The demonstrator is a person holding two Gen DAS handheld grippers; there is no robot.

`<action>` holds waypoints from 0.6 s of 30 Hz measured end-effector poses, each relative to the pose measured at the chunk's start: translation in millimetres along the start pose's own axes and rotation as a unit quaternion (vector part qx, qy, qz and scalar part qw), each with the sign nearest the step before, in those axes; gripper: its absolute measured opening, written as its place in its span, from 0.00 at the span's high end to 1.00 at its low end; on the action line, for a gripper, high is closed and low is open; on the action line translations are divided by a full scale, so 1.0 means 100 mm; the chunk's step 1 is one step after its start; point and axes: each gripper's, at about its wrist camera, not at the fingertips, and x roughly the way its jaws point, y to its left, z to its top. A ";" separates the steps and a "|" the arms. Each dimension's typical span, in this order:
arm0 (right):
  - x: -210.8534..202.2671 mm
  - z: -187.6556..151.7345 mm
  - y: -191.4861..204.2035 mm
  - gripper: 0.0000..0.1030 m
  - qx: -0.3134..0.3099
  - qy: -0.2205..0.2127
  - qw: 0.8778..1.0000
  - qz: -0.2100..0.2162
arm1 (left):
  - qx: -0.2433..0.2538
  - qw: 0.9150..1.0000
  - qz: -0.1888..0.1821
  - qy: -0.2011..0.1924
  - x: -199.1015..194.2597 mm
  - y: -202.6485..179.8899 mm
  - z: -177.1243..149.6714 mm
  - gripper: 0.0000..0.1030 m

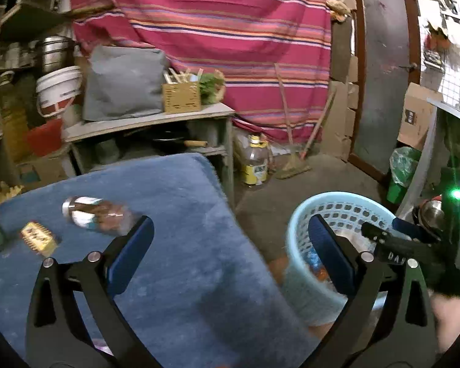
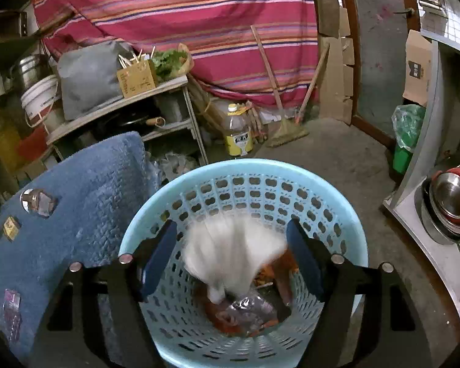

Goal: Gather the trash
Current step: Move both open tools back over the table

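Right wrist view, centre: my right gripper [image 2: 230, 254] hangs over the light blue basket [image 2: 346, 214], its tongs apart. Between them, touching neither, a blurred white piece of trash [image 2: 230, 254] is dropping toward the wrappers and orange scraps [image 2: 245, 312] already at the bottom. I judge this the release step for that item.

Left wrist view, lower half: my left gripper [image 1: 230, 245] has its tongs spread wide with nothing between them. It sits over the edge of the blue mat [image 1: 174, 214], the basket showing at lower right behind one finger.

Items I judge still to collect, all on the mat:
- brown bottle [image 1: 95, 211], lying on its side, left of frame in the left wrist view, just beyond the left finger tip.
- small yellow packet [image 1: 38, 237], near the bottle, closer to the left edge.
- pink wrapper [image 2: 12, 303], lower left of the right wrist view, small and hard to make out.

Background, not part of the job as far as I can tell: striped red cloth [image 1: 214, 30], wooden shelf [image 1: 150, 119], yellow-labelled oil jug [image 1: 256, 165], broom [image 1: 291, 165].

Next move, in my judgement: swing the left gripper toward the bottle, line the tongs across its body, close on it and carry it over to the basket. Being round, it may roll on the soft mat.
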 end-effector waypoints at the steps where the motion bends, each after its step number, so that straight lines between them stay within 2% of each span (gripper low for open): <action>1: -0.02 0.00 0.04 0.17 -0.005 -0.002 1.000 -0.002 | 0.000 1.000 0.004 -0.002 -0.06 0.06 -0.02 0.05; 7: -0.28 -0.10 0.24 0.04 -0.008 -0.024 1.000 0.006 | -0.010 0.999 0.031 -0.009 -0.50 0.58 -0.25 0.05; 11: -0.53 -0.26 0.42 0.04 -0.002 -0.028 0.999 0.045 | -0.019 0.998 0.060 -0.015 -0.79 0.88 -0.44 0.05; 13: -0.73 -0.32 0.58 0.04 -0.019 -0.047 0.997 0.065 | -0.019 0.997 0.075 -0.020 -0.95 1.02 -0.56 0.05; 18: -1.09 -0.61 0.87 0.04 -0.029 -0.066 0.995 0.070 | -0.018 0.995 0.090 -0.024 -1.29 1.33 -0.95 0.05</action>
